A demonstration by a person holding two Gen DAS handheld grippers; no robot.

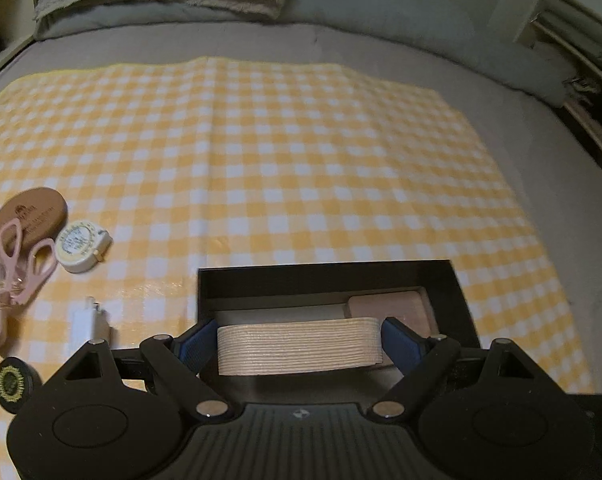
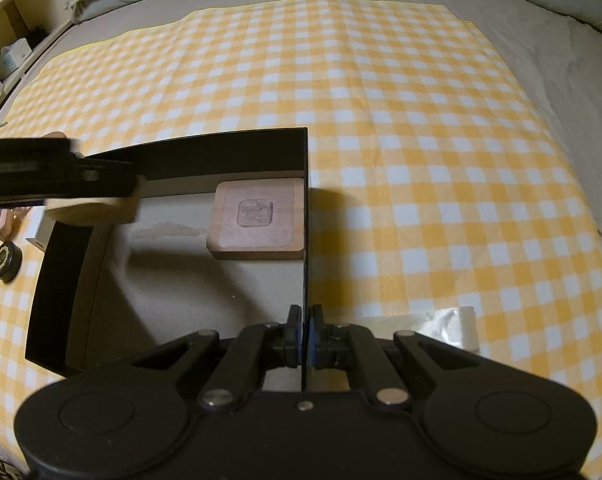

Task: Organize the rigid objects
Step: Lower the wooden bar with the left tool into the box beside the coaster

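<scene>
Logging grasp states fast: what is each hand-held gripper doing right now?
Left hand-held gripper: closed on the pale wooden block, over the black box.
Right hand-held gripper: closed, pinching the black box's right wall.

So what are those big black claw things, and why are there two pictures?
Each is a hand-held gripper: a person holds one in each hand, and each carries its own camera, hence two pictures. In the left camera's picture, the left hand-held gripper squeezes a pale wooden block above an open black box. In the right camera's picture, the right hand-held gripper pinches that box's thin side wall. A square brown wooden tile lies inside. Pink scissors and a round cream tape measure lie on the yellow checked cloth.
</scene>
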